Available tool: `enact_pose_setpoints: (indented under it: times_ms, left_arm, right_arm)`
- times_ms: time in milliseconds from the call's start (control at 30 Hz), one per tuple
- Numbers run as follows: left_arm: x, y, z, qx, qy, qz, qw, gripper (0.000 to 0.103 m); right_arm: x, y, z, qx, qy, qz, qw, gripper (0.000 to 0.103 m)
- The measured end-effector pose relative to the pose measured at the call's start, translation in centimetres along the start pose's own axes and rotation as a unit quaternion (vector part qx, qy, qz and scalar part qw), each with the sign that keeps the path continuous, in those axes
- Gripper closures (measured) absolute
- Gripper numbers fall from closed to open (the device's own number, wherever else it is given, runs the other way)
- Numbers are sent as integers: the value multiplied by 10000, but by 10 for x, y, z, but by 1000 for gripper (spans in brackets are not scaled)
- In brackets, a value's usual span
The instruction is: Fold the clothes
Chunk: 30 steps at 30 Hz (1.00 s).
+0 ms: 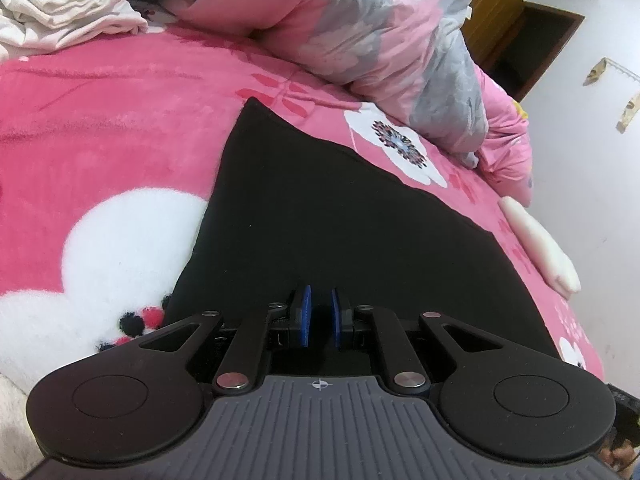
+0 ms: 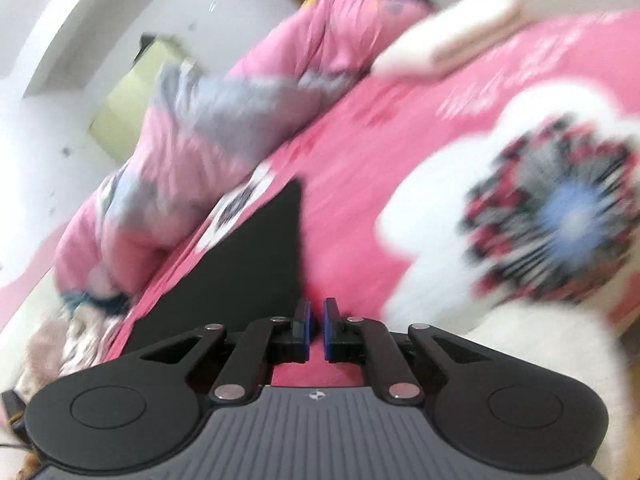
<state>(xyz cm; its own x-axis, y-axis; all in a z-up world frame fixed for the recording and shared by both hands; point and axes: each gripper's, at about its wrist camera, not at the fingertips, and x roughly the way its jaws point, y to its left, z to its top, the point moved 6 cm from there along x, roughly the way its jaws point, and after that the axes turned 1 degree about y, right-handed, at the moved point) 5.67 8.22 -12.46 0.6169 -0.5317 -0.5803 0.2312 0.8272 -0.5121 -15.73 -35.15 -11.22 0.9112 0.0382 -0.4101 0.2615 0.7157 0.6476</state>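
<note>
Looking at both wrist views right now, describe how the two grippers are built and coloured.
The left gripper and right gripper look identical: matte black linkage arms with silver rivets, two round black discs, a ribbed grey base bearing a small crosshair mark, and black fingers faced with blue pads.

A plain black garment (image 1: 320,208) lies on a pink blanket (image 1: 100,128) patterned with white flowers.

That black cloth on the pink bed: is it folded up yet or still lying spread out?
Spread flat. The black garment lies smooth on the pink blanket, with clean straight edges meeting at a corner; whether it is already doubled over, I cannot tell.
</note>
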Motion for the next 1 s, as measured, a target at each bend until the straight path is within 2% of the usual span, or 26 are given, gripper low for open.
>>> enact_pose_setpoints:
  times_ms: [67, 133, 233, 333, 467, 567, 633, 733, 800, 867, 967, 1000]
  left_arm:
    - [0, 0, 0, -27, -2, 7, 10000, 93]
    - [0, 0, 0, -60, -7, 18, 10000, 92]
    - [0, -1, -1, -41, 2, 35, 10000, 92]
    - [1, -1, 0, 0, 23, 19, 10000, 92]
    - [2, 1, 0, -1, 41, -8, 10000, 92]
    - [3, 1, 0, -7, 50, -5, 10000, 91]
    - [3, 1, 0, -15, 61, -2, 10000, 91]
    - [3, 0, 0, -32, 73, 4, 10000, 91]
    - [2, 0, 0, -38, 78, 8, 10000, 90]
    - [2, 0, -1, -12, 76, 11, 10000, 90]
    - [3, 1, 0, -3, 104, -4, 9999, 90]
    - [4, 1, 0, 1, 110, -10, 9999, 90]
  right_arm:
    - [-3, 8, 5, -69, -101, 164, 9998, 94]
    - [9, 24, 4, -167, 32, 503, 9986, 91]
    - [27, 36, -4, -219, 215, 612, 9977, 91]
    - [29, 11, 0, -66, 211, -17, 9998, 94]
    - [-3, -17, 22, 141, -359, -661, 9971, 90]
    - [-12, -16, 38, 239, -567, -596, 9963, 88]
    - [-5, -4, 53, 91, -725, -651, 9952, 87]
    - [7, 29, 76, -184, -1027, -220, 9943, 86]
    - [8, 55, 76, -459, -1060, 260, 9930, 80]
    - [17, 73, 62, -664, -753, 695, 9925, 69]
    - [43, 75, 33, -482, -2, 1055, 9933, 69]
    - [52, 71, 27, -361, 194, 1030, 9938, 68]
